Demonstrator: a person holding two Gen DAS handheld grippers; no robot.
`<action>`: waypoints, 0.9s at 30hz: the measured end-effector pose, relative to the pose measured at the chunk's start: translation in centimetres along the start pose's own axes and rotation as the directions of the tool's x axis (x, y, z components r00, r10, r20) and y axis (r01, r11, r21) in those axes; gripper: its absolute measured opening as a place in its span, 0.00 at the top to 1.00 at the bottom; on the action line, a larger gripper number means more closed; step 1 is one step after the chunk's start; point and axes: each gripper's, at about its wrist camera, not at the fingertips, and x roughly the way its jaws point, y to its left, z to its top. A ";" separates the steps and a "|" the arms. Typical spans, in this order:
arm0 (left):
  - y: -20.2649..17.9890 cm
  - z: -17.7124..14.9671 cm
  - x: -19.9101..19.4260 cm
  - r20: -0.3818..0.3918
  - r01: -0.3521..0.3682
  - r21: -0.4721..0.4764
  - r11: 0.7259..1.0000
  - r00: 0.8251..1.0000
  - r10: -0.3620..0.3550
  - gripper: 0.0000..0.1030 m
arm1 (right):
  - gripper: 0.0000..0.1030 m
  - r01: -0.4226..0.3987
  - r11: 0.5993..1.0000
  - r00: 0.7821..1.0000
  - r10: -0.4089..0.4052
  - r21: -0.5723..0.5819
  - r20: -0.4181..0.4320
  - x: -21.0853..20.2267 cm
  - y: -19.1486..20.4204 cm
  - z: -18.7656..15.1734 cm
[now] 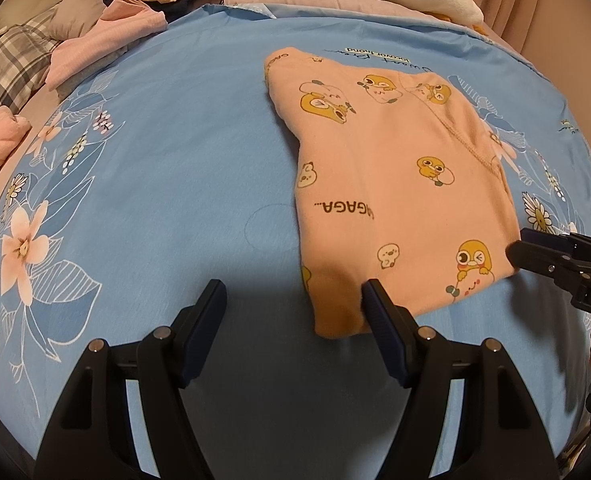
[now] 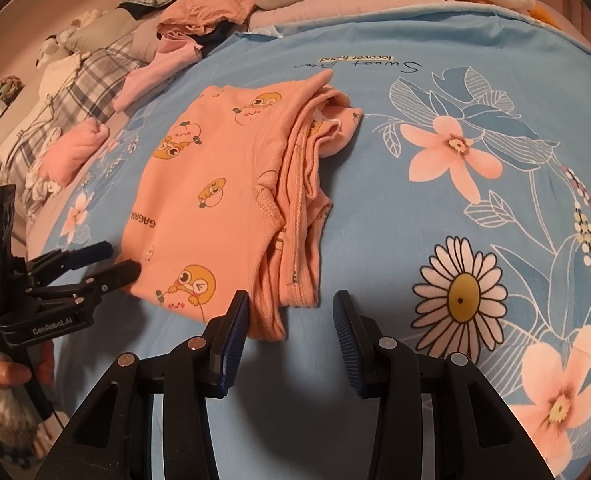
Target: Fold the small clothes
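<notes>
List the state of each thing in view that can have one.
Orange garment: folded, flat on the sheet.
Blue sheet: spread flat.
Left gripper: open, empty.
Right gripper: open, empty.
Pink clothes: bundled beside the sheet.

Bedroom: bed w/ floral sheet [image 1: 155, 160], pillows [image 2: 55, 92].

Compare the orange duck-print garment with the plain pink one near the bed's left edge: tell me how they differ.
The orange duck-print garment is covered with cartoon ducks and lettering; the plain pink garment shows no print. The orange one lies spread flat in a broad fold in the middle of the blue floral sheet; the pink one is a small compact bundle at the sheet's edge. The orange one looks much larger. Both lie on the bed, and neither is gripped.
</notes>
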 end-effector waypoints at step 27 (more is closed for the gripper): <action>-2.0 -1.9 -4.0 0.022 -0.031 0.006 0.999 0.999 0.031 0.20 | 0.45 -0.009 0.999 0.999 0.011 -0.034 0.040 -3.9 1.6 -1.8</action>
